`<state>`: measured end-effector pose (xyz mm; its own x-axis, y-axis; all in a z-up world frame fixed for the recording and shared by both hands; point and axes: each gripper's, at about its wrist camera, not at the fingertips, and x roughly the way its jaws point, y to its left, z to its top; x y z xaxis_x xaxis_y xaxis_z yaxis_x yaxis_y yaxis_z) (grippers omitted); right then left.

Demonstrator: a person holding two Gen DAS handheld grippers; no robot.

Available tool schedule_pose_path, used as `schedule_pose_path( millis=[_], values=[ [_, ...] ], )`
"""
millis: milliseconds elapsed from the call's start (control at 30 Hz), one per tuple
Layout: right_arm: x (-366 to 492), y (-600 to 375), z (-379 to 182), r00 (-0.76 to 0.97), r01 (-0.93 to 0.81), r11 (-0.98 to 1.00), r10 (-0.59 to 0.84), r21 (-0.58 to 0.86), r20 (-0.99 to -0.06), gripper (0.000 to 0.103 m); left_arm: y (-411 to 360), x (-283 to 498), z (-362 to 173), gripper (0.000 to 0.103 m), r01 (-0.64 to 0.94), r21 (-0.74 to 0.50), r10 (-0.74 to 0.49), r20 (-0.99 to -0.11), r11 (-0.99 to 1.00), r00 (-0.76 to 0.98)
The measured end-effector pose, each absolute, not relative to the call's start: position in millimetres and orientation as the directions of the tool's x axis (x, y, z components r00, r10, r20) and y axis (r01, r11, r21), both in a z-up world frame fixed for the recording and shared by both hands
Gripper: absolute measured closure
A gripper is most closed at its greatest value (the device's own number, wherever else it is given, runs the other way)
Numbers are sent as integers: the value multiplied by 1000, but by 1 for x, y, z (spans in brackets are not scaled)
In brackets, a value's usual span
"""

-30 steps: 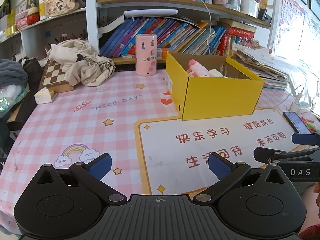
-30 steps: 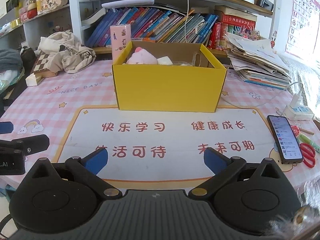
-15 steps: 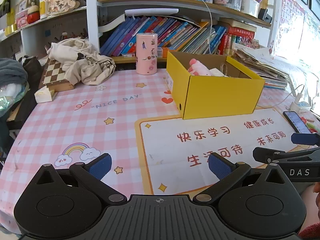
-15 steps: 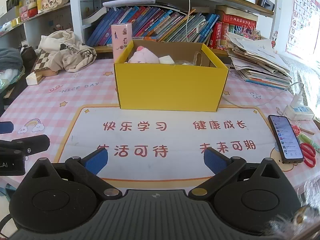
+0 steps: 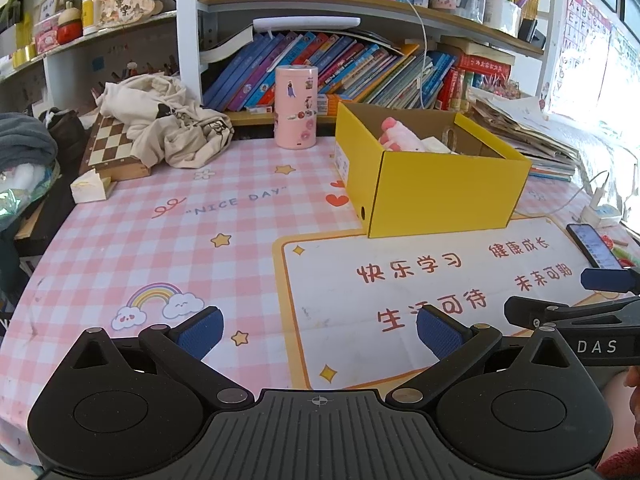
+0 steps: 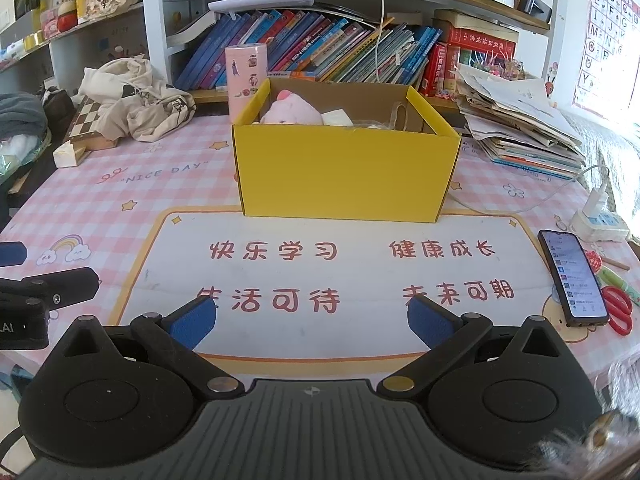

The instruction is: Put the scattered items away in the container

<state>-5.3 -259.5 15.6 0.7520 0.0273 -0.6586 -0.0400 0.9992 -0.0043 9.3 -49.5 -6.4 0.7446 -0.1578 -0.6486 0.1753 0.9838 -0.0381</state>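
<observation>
Yellow box [image 6: 346,174] slightly nearer than before, both tongs [image 5: 318,330] [image 6: 310,320] released and empty, phone [image 6: 572,276] to the right.

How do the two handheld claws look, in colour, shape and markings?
Both are matte black with two round discs, a ribbed middle part and silver pivot pins. The left claw and the right claw each have blue textured pads. White letters "DAS" mark the right claw's side. A dark red sleeve shows beside it.
</observation>
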Motion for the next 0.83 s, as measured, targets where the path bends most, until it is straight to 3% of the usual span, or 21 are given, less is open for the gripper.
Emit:
schedule_pose_path(
  millis=[833],
  values=[
    [-3,-257,13,737,-46,999,23,-17,-676,0,-46,14,-10,0,189,-105,-211,-660,976,721]
  ],
)
